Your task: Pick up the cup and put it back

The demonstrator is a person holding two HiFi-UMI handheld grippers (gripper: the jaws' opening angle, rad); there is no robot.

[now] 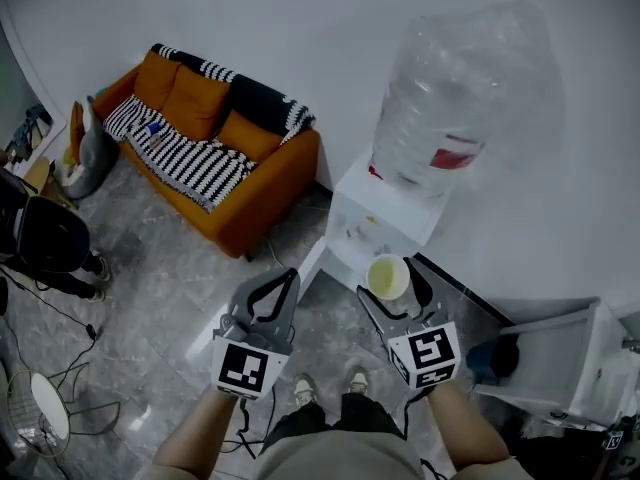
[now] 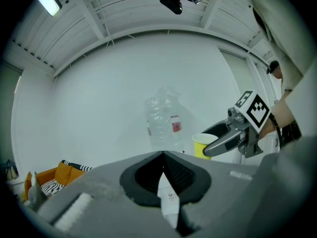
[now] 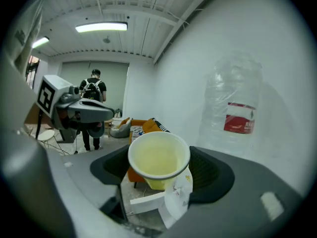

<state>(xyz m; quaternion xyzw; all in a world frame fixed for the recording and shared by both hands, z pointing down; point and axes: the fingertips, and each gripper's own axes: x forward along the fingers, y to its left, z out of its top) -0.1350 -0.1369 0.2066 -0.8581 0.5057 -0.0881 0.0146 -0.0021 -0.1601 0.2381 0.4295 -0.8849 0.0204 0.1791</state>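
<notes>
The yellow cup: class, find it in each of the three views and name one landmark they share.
Head view: yellow cup, centre-right, in the right gripper.
Left gripper view: right of centre, beside the water bottle.
Right gripper view: centre, between the jaws.
Shared landmark: the water bottle.

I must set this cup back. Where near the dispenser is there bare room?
For the cup, the dispenser top before the water bottle looks mostly bare. The floor between it and the sofa is open. A cabinet crowds its right side.
</notes>
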